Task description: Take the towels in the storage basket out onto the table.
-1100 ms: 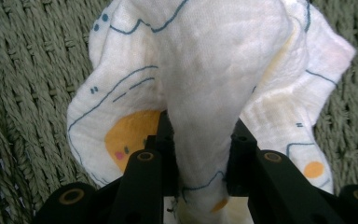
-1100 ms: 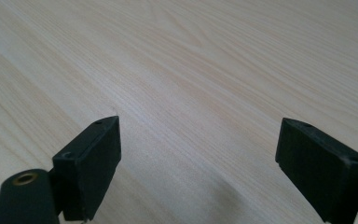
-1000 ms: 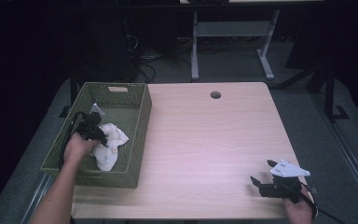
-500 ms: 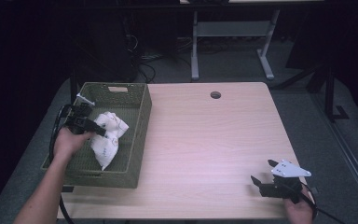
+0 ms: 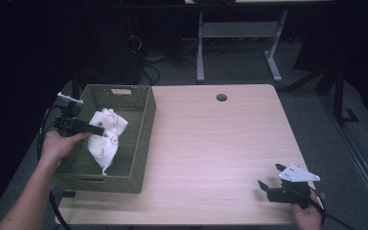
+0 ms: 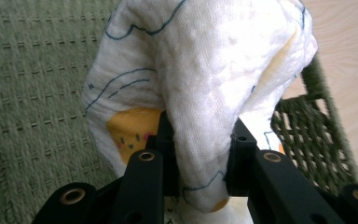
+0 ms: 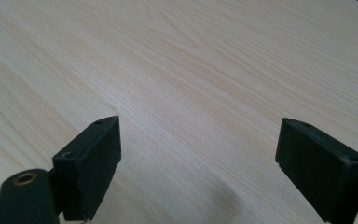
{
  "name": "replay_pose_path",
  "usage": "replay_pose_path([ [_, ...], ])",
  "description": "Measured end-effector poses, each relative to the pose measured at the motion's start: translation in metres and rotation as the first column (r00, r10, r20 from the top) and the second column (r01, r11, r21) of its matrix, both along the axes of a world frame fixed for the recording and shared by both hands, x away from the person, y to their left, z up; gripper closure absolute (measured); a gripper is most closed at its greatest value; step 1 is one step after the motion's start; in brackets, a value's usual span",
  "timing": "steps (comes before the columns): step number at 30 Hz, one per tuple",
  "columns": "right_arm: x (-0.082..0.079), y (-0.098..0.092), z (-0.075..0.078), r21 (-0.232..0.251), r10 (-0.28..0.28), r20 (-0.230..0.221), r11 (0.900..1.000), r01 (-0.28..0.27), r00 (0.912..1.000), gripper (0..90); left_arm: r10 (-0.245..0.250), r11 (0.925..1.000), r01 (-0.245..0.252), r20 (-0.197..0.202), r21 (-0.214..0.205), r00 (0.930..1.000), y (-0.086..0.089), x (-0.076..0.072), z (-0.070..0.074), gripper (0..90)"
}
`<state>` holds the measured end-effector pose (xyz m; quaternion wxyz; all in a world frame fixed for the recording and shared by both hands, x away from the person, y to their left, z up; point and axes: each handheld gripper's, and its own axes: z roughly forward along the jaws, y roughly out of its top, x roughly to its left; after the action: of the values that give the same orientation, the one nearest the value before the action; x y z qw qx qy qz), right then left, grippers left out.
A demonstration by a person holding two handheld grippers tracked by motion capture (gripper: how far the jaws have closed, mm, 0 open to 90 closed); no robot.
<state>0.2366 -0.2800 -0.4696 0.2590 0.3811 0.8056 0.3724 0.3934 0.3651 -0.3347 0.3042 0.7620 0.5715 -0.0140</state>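
The left gripper [image 5: 95, 128] was closed on a fold of the white cloth [image 5: 106, 139], and its jaws pinched the fabric from both sides. The cloth hung down from the jaws, its long side pointing toward the bottom of the green basket [image 5: 139, 143], with its lower end near the basket floor. The left forearm reached in over the basket's left wall, the gripper lying about level. The right gripper [image 5: 268, 188] rested wide open and empty on the table [image 5: 211, 143], well apart.
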Motion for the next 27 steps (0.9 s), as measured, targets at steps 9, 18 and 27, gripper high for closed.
replay_pose_path([
  [9,0.0,-0.001,0.0,-0.002,-0.003,-0.002,1.0,0.003,1.0,13.7,-0.001,0.9925,0.006,0.041,-0.122,0.9992,0.006,-0.009,0.012,71.8],
  [18,0.0,-0.002,0.001,-0.004,0.0,-0.001,1.0,0.0,1.0,13.7,-0.013,0.9806,0.026,0.07,-0.194,0.9975,0.011,-0.016,0.027,71.8],
  [27,0.0,-0.002,0.001,-0.004,-0.003,0.004,1.0,0.003,1.0,13.7,-0.027,0.9708,0.052,0.108,-0.234,0.9938,0.002,-0.017,0.044,71.8],
])
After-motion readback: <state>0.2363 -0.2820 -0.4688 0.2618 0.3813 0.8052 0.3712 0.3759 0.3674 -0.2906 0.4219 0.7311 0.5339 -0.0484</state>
